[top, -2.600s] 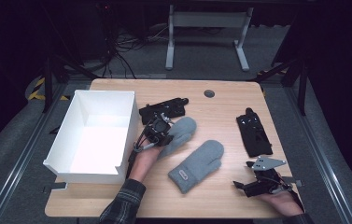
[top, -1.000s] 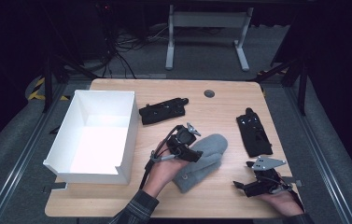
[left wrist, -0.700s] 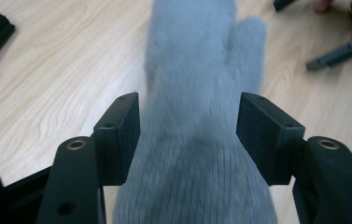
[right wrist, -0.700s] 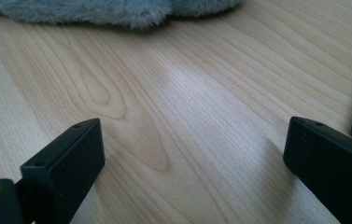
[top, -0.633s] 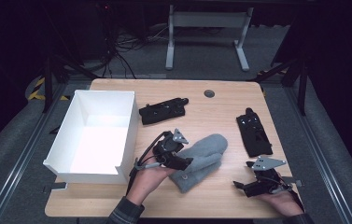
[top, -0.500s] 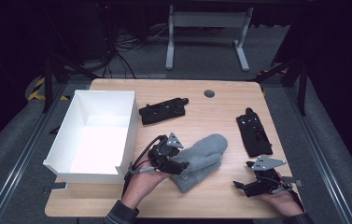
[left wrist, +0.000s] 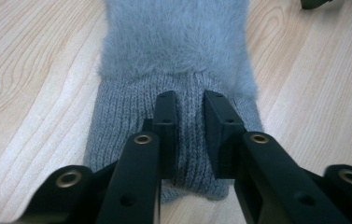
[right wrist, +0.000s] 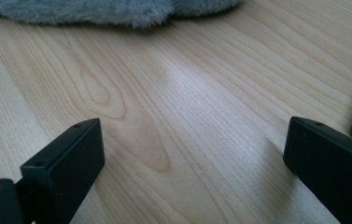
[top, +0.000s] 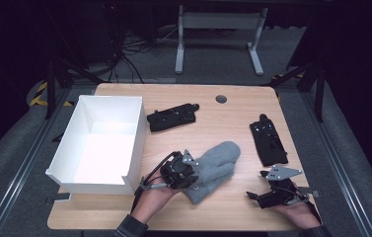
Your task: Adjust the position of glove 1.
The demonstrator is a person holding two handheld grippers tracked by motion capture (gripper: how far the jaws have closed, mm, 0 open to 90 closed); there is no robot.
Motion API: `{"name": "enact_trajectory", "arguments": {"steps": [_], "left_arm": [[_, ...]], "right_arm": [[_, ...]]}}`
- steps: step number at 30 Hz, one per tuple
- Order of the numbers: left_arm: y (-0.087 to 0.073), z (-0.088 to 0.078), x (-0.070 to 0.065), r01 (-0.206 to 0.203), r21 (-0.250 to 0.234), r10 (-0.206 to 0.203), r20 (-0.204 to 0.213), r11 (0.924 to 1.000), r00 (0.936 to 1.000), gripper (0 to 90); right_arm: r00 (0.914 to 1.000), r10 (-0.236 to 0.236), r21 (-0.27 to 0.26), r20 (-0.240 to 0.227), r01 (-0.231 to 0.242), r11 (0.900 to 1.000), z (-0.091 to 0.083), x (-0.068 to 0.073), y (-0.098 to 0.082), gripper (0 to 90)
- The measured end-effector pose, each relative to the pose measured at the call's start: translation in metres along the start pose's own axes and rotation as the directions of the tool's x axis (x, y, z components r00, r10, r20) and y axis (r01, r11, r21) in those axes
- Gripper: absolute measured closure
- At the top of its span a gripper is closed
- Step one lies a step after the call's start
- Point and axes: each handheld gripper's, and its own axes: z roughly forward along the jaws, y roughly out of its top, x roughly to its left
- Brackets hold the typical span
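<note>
Pinching a fold of ribbed knit, the left gripper [left wrist: 190, 135] has just been closing its jaws on the cuff of the grey mitten [left wrist: 178, 56], which lies flat near the table's [top: 233, 108] front edge, just right of the white box [top: 105, 143]. Soft, light and limp, the mitten will likely sag and drape when lifted; the firmer ribbed cuff seems the better hold than the fluffy body. The right gripper [right wrist: 192, 154] rests near the front right corner, jaws spread wide over bare wood. No readable writing or labels anywhere.
</note>
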Motion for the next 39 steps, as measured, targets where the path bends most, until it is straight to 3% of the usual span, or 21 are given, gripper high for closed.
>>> {"name": "enact_trajectory", "arguments": {"steps": [2,8,14,18,22,25,26,28,31,32,33,39], "left_arm": [[0.003,-0.005,-0.001,0.024,-0.011,-0.024,0.009,0.9997,0.9997,78.7],[0.013,-0.016,-0.015,0.030,-0.029,-0.029,0.017,0.9991,0.9994,78.5],[0.014,-0.006,-0.025,0.036,0.010,-0.036,0.031,0.9993,0.9989,77.0],[0.012,0.000,-0.027,0.020,0.013,-0.020,0.035,0.9997,0.9992,65.6],[0.012,-0.005,-0.025,0.021,-0.039,-0.019,0.051,0.9990,0.9985,51.4],[0.012,-0.009,-0.022,0.015,-0.055,-0.013,0.033,0.9984,0.9994,46.8],[0.012,-0.011,-0.019,0.021,-0.066,-0.019,0.038,0.9976,0.9991,46.8],[0.011,-0.015,-0.014,0.033,-0.087,-0.031,0.031,0.9957,0.9990,45.1],[0.011,-0.019,-0.005,0.048,-0.115,-0.044,0.034,0.9922,0.9985,41.1],[0.011,-0.019,-0.001,0.049,-0.121,-0.045,0.032,0.9914,0.9985,36.9],[0.011,-0.019,0.002,0.049,-0.131,-0.045,0.033,0.9902,0.9984,34.8],[0.021,-0.008,0.023,0.054,-0.169,-0.048,0.039,0.9841,0.9981,21.6]], "right_arm": [[1.0000,0.000,0.000,0.000,0.000,1.000,0.000,0.000,0.000,5.5],[1.0000,0.000,0.000,0.000,0.000,1.000,0.000,0.000,0.000,5.5],[1.0000,0.000,0.000,0.000,0.000,1.000,0.000,0.000,0.000,5.5],[1.0000,0.000,0.000,0.000,0.000,1.000,0.000,0.000,0.000,5.5],[1.0000,0.007,-0.001,0.006,-0.007,1.000,0.000,0.000,0.000,7.2],[0.9999,0.013,0.015,0.007,-0.013,1.000,-0.005,0.001,0.004,25.2],[0.9999,0.013,0.015,0.007,-0.013,1.000,-0.005,0.001,0.004,25.2],[0.9996,0.025,0.015,0.013,-0.025,1.000,-0.008,0.000,0.007,33.9],[0.9992,0.038,-0.019,-0.007,-0.038,0.999,-0.013,0.000,0.012,48.2],[0.9989,0.039,-0.032,-0.026,-0.039,0.999,-0.014,0.001,0.016,59.8],[0.9989,0.035,-0.040,-0.032,-0.036,0.999,-0.014,0.002,0.018,65.0],[0.9963,0.033,-0.037,-0.079,-0.036,0.999,-0.010,0.006,0.023,86.6]]}}
